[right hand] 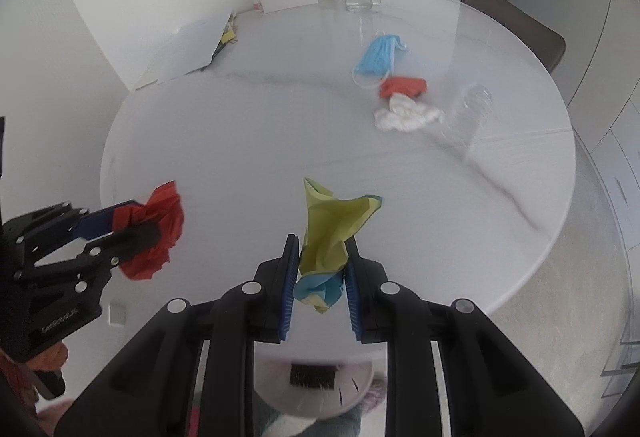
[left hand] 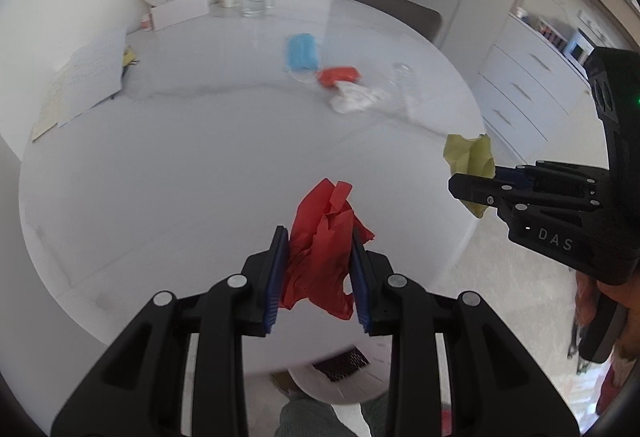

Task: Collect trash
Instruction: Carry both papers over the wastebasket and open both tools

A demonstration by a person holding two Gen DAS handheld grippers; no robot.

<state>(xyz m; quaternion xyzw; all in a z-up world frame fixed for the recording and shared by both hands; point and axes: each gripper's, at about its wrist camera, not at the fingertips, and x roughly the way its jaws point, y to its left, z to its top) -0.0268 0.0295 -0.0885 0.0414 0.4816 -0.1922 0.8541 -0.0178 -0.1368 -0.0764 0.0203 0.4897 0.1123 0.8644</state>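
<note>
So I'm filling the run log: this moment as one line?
left gripper: holds red paper | right gripper: holds yellow paper | table: mask, tissue left

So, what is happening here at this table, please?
A person is clearing trash from a round white table with two tools. The left hand-held gripper is shut on a crumpled red paper, and the right hand-held gripper grips a crumpled yellow-green paper. Both papers are held above the table. A blue face mask, a small red scrap, a white tissue and a clear plastic bottle lie on it, not yet collected.
</note>
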